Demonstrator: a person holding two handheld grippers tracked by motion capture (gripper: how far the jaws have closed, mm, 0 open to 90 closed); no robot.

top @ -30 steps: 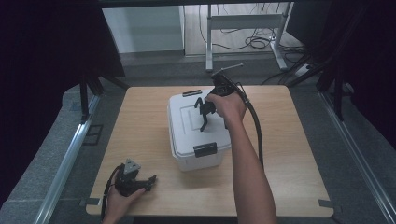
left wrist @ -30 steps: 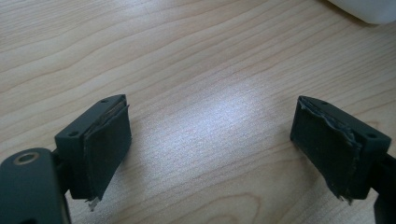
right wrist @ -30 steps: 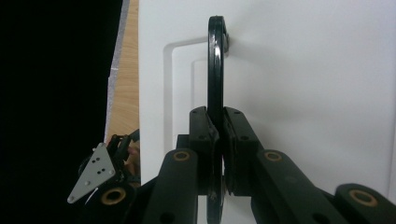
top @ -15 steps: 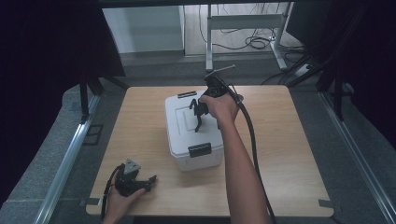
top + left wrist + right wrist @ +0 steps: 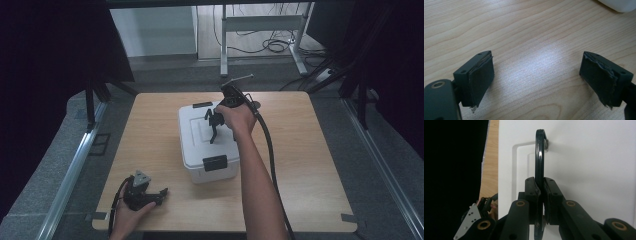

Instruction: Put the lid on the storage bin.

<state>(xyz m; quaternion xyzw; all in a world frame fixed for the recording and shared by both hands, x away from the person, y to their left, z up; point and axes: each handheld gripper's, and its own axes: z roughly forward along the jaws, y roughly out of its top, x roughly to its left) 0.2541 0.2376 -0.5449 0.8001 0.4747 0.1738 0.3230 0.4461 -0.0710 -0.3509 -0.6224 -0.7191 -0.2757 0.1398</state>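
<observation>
A white lidded box (image 5: 200,145) stands in the middle of the wooden table (image 5: 310,150). Its black carry handle (image 5: 214,127) is raised upright. My right gripper (image 5: 215,125) comes down from above and is shut on that handle. In the right gripper view both pads clamp the thin handle (image 5: 539,157) over the white lid (image 5: 586,170), with my right gripper (image 5: 539,182) at its midpoint. My left gripper (image 5: 159,195) lies at the table's front left in a hand, open. In the left gripper view it (image 5: 536,75) has bare wood (image 5: 524,30) between its jaws.
The box has a black latch (image 5: 214,162) on its front and another (image 5: 202,105) at its back. A corner of the box (image 5: 619,5) shows at the top right of the left gripper view. Metal rails (image 5: 70,175) flank the table; a desk frame and cables (image 5: 270,45) lie beyond.
My right hand and the box it holds by the handle have drifted slightly to the left and toward me. The left gripper has stayed put.
</observation>
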